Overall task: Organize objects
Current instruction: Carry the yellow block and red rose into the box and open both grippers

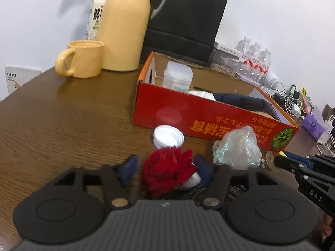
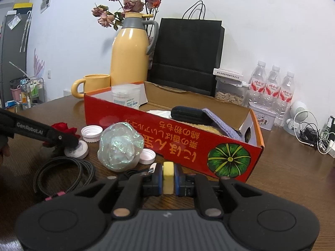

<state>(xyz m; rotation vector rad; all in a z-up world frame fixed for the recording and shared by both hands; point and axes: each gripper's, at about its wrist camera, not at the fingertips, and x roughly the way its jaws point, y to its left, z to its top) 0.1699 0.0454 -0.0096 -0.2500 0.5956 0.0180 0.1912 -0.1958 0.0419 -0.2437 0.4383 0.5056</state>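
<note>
A red fabric rose point(image 1: 167, 171) on a small white round base point(image 1: 193, 179) stands on the brown table point(image 1: 62, 115) between the blue pads of my left gripper point(image 1: 165, 162). The pads stand apart, and the left one is clear of the petals. In the right wrist view the same rose point(image 2: 62, 126) and its base point(image 2: 76, 150) show behind a left finger point(image 2: 60, 137). My right gripper point(image 2: 168, 168) is shut on a small pale yellow block point(image 2: 168, 177). It hovers in front of the red cardboard box point(image 2: 167, 129), which holds a clear jar, a dark case and cloths.
A white cap point(image 1: 168, 139), a crumpled iridescent plastic ball point(image 2: 120, 146), a second cap point(image 2: 147, 156) and a coiled braided cable point(image 2: 62, 171) lie before the box. A yellow mug point(image 1: 83, 60), yellow flask point(image 1: 123, 27), black bag point(image 1: 184, 21) and water bottles point(image 2: 272, 87) stand behind.
</note>
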